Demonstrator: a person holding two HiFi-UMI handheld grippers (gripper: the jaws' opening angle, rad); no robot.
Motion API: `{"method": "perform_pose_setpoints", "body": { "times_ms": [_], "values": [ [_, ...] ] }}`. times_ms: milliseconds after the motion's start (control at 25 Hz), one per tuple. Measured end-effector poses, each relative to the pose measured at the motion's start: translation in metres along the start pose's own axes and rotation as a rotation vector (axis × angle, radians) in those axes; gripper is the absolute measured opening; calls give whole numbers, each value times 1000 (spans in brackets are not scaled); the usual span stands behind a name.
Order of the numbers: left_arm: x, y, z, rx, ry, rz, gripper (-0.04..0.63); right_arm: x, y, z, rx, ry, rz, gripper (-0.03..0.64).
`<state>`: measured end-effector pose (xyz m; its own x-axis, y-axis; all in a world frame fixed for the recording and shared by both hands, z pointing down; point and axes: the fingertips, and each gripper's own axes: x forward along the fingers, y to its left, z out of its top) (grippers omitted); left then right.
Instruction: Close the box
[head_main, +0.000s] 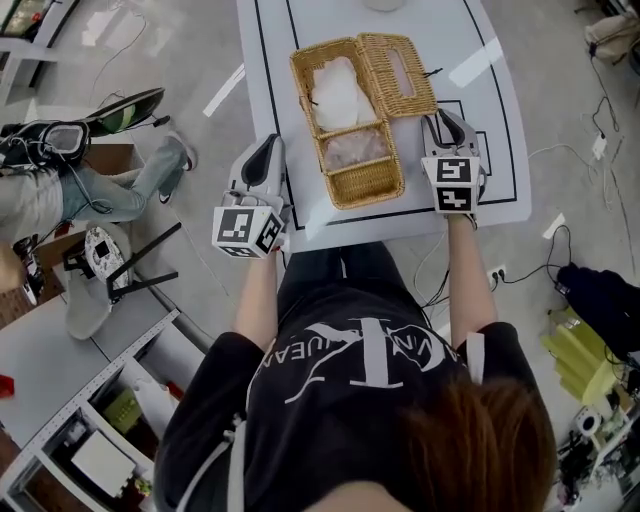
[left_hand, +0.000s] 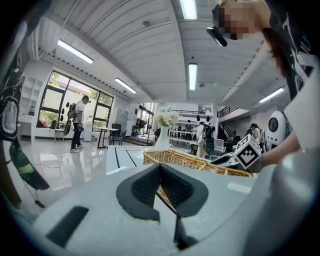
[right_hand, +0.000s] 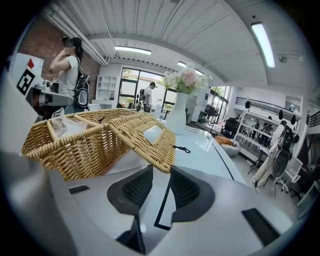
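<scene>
A wicker box (head_main: 365, 180) stands open on the white table (head_main: 500, 150), with white plastic-wrapped things (head_main: 340, 95) inside. Its wicker lid (head_main: 400, 75) lies flung open on the box's right side, tilted. My right gripper (head_main: 443, 118) sits just below the lid's near right corner. In the right gripper view the lid (right_hand: 140, 135) hangs right over the tips of the right gripper (right_hand: 161, 172), whose jaws stand apart with only table between them. My left gripper (head_main: 272, 142) is at the table's left edge beside the box (left_hand: 200, 162). In its own view the left gripper (left_hand: 160, 167) has its tips touching, holding nothing.
A white vase of flowers (right_hand: 177, 117) stands on the table beyond the box. A small black item (head_main: 432, 72) lies by the lid. Black lines mark the tabletop. A seated person (head_main: 100, 190) is at the left, cables and bags (head_main: 590, 290) at the right.
</scene>
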<state>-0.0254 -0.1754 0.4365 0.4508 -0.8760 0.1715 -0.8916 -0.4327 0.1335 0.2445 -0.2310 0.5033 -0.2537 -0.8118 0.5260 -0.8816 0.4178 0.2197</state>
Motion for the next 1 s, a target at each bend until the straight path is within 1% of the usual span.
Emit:
{"method": "perform_pose_setpoints", "body": {
  "times_ms": [200, 440, 560, 880, 1000],
  "values": [
    [-4, 6, -1, -7, -6, -4, 3, -5, -6, 9, -1, -16, -41, 115],
    [-5, 12, 3, -16, -18, -15, 3, -15, -13, 21, -38, -44, -102, 121],
    [-3, 14, 6, -17, -23, -25, 3, -20, -16, 27, -33, -65, -126, 123],
    [6, 16, 14, -7, -29, -63, 3, -29, -23, 39, 59, -135, -139, 133],
    [8, 15, 16, -6, -31, -76, 3, -32, -22, 43, 155, -175, -98, 133]
  ]
}}
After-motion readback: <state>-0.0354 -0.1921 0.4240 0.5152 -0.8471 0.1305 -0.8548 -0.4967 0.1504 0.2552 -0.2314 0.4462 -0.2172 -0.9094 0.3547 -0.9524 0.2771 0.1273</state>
